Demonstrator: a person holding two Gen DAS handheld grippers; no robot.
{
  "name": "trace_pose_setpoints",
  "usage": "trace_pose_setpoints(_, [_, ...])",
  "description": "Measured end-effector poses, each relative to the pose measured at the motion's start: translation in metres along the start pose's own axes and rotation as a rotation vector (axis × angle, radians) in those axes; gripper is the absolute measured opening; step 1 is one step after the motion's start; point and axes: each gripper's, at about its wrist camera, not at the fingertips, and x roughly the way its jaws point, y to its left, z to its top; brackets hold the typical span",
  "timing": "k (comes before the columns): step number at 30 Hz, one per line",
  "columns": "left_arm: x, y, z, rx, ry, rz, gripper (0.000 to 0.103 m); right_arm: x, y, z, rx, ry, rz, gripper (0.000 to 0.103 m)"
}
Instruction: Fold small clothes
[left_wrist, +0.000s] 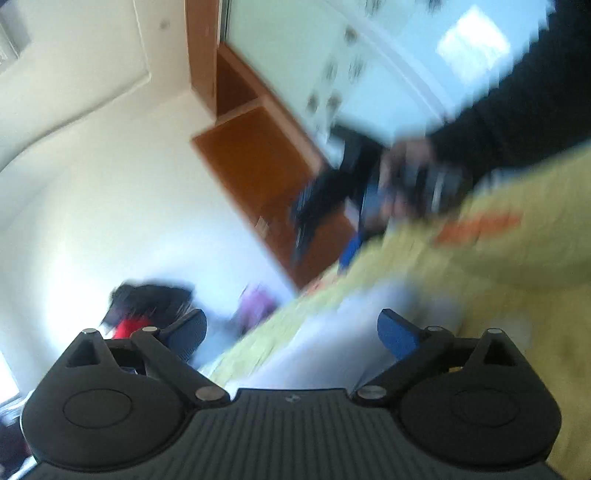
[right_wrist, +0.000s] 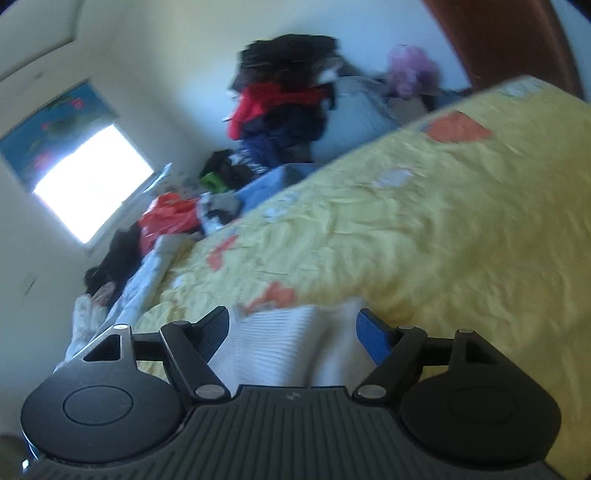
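Left wrist view: the left gripper (left_wrist: 291, 334) has its jaws spread wide, blue pads apart, nothing pressed between them. Beyond the jaws lies a pale, whitish cloth (left_wrist: 332, 332), badly blurred, on a yellow bedspread (left_wrist: 517, 258) with orange patches. Whether the cloth touches either pad I cannot tell. Farther off, above the bedspread, the right gripper (left_wrist: 310, 221) shows as a dark smear, held by a hand (left_wrist: 402, 184) that comes out of a black sleeve (left_wrist: 517, 110); its jaws cannot be read from here. Behind it stands a brown wooden door (left_wrist: 258, 166) against a white wall (left_wrist: 92, 184). Low on the left sits a heap of dark and red clothes (left_wrist: 144, 302), with something purple (left_wrist: 255, 306) just beside it (all too smeared to name further).

Right wrist view: the right gripper (right_wrist: 291, 332) is open, its pads standing well apart. A white ribbed cloth (right_wrist: 280, 347) lies between them on the bedspread (right_wrist: 443, 221), bunched into a soft fold; the pads do not appear to squeeze it. The cloth sits at the near edge of the bed, right under the gripper. Across the bed, a pile of clothes (right_wrist: 284, 103) in black, red and navy leans against the wall, with a purple item (right_wrist: 410, 70) to its right. More loose clothing, orange (right_wrist: 166, 218) and green (right_wrist: 212, 181) among it, trails along the far side of the bed. A bright window (right_wrist: 92, 184) under a blue blind (right_wrist: 51, 125) is on the left.
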Motion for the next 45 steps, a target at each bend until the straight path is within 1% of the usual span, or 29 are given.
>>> trace_pose_setpoints(3, [0.007,0.000,-0.030,0.045,0.185,0.060,0.099,0.023,0.015,0.004,-0.031,0.100,0.047,0.076])
trace_pose_setpoints(4, [0.006,-0.004,-0.035,0.044,0.218,0.074,0.099,0.034,0.017,0.003,-0.042,0.139,0.041,0.076])
trace_pose_setpoints(8, [0.021,-0.007,-0.041,0.037,0.262,0.069,0.099,0.086,0.015,-0.012,-0.052,0.286,-0.084,0.078])
trace_pose_setpoints(9, [0.026,-0.009,-0.041,0.035,0.271,0.056,0.094,0.095,0.014,-0.015,-0.056,0.300,-0.107,0.077])
trace_pose_setpoints(10, [0.032,-0.010,-0.043,0.023,0.290,0.038,0.087,0.097,0.014,-0.019,-0.072,0.292,-0.103,0.068])
trace_pose_setpoints(11, [0.035,-0.008,-0.044,0.017,0.311,0.012,0.062,0.097,0.018,-0.022,-0.108,0.285,-0.099,0.053])
trace_pose_setpoints(12, [0.039,-0.006,-0.042,0.018,0.305,0.012,0.048,0.096,0.021,-0.023,-0.126,0.283,-0.112,0.038])
trace_pose_setpoints(13, [0.039,-0.004,-0.040,0.022,0.286,0.025,0.038,0.095,0.023,-0.023,-0.137,0.281,-0.118,0.019])
trace_pose_setpoints(14, [0.041,-0.004,-0.038,0.028,0.273,0.031,0.030,0.089,0.024,-0.020,-0.144,0.275,-0.092,0.017])
trace_pose_setpoints(17, [0.035,0.000,-0.030,0.030,0.254,0.000,0.027,0.048,0.035,-0.012,-0.208,0.197,-0.065,0.015])
trace_pose_setpoints(19, [0.033,-0.007,-0.034,0.071,0.227,-0.010,0.027,0.029,0.026,-0.010,-0.203,0.164,-0.080,0.014])
trace_pose_setpoints(22, [0.040,-0.027,-0.042,0.162,0.209,-0.003,0.028,0.039,-0.013,-0.025,-0.131,0.234,-0.154,0.014])
trace_pose_setpoints(24, [0.040,-0.031,-0.042,0.161,0.216,-0.003,0.031,0.038,-0.016,-0.035,-0.096,0.182,-0.134,0.015])
trace_pose_setpoints(25, [0.039,-0.027,-0.041,0.143,0.218,-0.008,0.033,0.037,-0.014,-0.036,-0.089,0.165,-0.141,0.026])
trace_pose_setpoints(27, [0.036,-0.013,-0.040,0.100,0.213,-0.034,0.039,0.035,-0.010,-0.040,-0.093,0.144,-0.152,0.036])
trace_pose_setpoints(28, [0.029,-0.007,-0.038,0.075,0.208,-0.053,0.042,0.033,-0.009,-0.041,-0.087,0.142,-0.142,0.044])
trace_pose_setpoints(29, [0.022,0.000,-0.037,0.060,0.203,-0.065,0.054,0.030,-0.008,-0.042,-0.071,0.143,-0.131,0.055])
trace_pose_setpoints(30, [0.014,0.009,-0.037,0.049,0.192,-0.074,0.070,0.025,-0.005,-0.041,-0.049,0.137,-0.120,0.060])
trace_pose_setpoints(31, [0.005,0.015,-0.037,0.044,0.180,-0.078,0.077,0.021,-0.003,-0.039,-0.032,0.122,-0.108,0.070])
trace_pose_setpoints(32, [0.000,0.024,-0.038,0.033,0.170,-0.083,0.088,0.012,0.000,-0.038,-0.027,0.099,-0.094,0.083])
trace_pose_setpoints(33, [-0.007,0.035,-0.040,0.006,0.163,-0.090,0.091,0.003,0.001,-0.037,-0.029,0.072,-0.087,0.090])
trace_pose_setpoints(34, [-0.008,0.045,-0.043,-0.026,0.170,-0.099,0.091,-0.003,0.002,-0.039,-0.028,0.052,-0.089,0.102])
trace_pose_setpoints(36, [0.000,0.074,-0.050,-0.150,0.228,-0.116,0.091,-0.010,-0.002,-0.040,-0.031,0.035,-0.111,0.102])
trace_pose_setpoints(37, [0.011,0.089,-0.053,-0.230,0.262,-0.109,0.091,-0.008,-0.006,-0.040,-0.035,0.053,-0.134,0.102])
trace_pose_setpoints(39, [0.036,0.121,-0.061,-0.467,0.339,-0.101,0.089,0.000,-0.018,-0.043,-0.001,0.101,-0.196,0.102])
trace_pose_setpoints(40, [0.052,0.140,-0.069,-0.646,0.376,-0.130,0.089,0.005,-0.025,-0.044,0.031,0.123,-0.215,0.102])
trace_pose_setpoints(42, [0.079,0.160,-0.084,-0.909,0.418,-0.205,0.089,0.016,-0.035,-0.048,0.093,0.169,-0.197,0.102])
trace_pose_setpoints(43, [0.095,0.164,-0.091,-1.012,0.430,-0.267,0.089,0.021,-0.038,-0.049,0.120,0.182,-0.178,0.102])
trace_pose_setpoints(45, [0.125,0.160,-0.098,-1.106,0.478,-0.348,0.089,0.031,-0.038,-0.051,0.152,0.208,-0.131,0.102])
